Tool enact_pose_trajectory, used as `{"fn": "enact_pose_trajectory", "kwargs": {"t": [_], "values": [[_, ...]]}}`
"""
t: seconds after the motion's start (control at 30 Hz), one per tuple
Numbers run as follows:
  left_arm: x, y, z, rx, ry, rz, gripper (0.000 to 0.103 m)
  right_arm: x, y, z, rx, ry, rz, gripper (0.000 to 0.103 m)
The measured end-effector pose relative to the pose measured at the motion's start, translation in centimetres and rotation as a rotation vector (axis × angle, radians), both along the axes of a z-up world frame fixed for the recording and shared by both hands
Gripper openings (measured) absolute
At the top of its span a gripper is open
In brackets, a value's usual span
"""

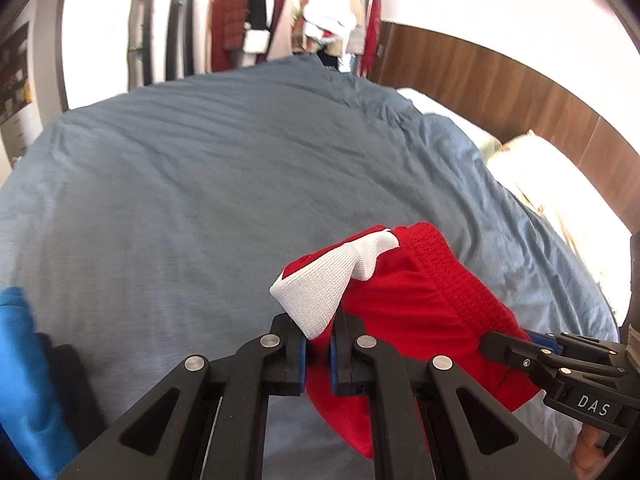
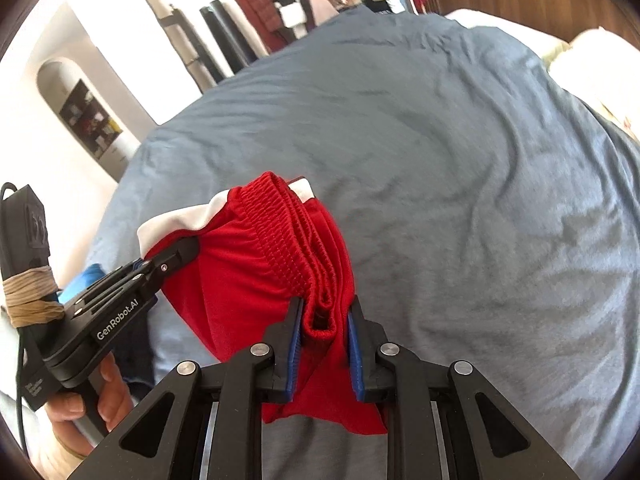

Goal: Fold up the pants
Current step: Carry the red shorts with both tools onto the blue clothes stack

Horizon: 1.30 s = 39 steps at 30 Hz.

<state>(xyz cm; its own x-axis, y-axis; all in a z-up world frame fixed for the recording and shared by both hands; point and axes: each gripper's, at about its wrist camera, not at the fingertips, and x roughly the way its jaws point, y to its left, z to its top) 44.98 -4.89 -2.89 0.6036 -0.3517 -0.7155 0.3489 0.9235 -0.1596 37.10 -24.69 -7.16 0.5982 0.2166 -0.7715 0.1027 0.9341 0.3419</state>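
Red shorts (image 2: 256,272) held above grey duvet (image 1: 200,184): left gripper (image 1: 318,354) clamps white-trimmed edge, right gripper (image 2: 323,354) clamps bunched waistband.

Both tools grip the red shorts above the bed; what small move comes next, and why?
Probably lower both together onto the grey bedspread. The left tool pinches the white-trimmed end and the right tool the bunched waistband, so the red shorts hang unsupported.
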Motion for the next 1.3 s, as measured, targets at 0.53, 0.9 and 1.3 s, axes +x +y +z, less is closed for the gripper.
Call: {"fn": "enact_pose_trajectory", "kwargs": {"t": [0.53, 0.9, 1.3], "values": [[-6.9, 15.7, 6.6, 0.041, -0.09, 0.231, 0.009, -1.9, 12.3, 5.7, 0.047, -0.096, 0.219, 0.021], [-8.3, 26.3, 9.6, 0.169, -0.131, 0.294, 0.009, -1.9, 22.9, 7.3, 0.146, -0.112, 0.332, 0.021], [-2.5, 32.9, 6.1, 0.252, -0.013, 0.261, 0.01, 1.9, 30.6, 3.6, 0.262, -0.058, 0.348, 0.021]]}}
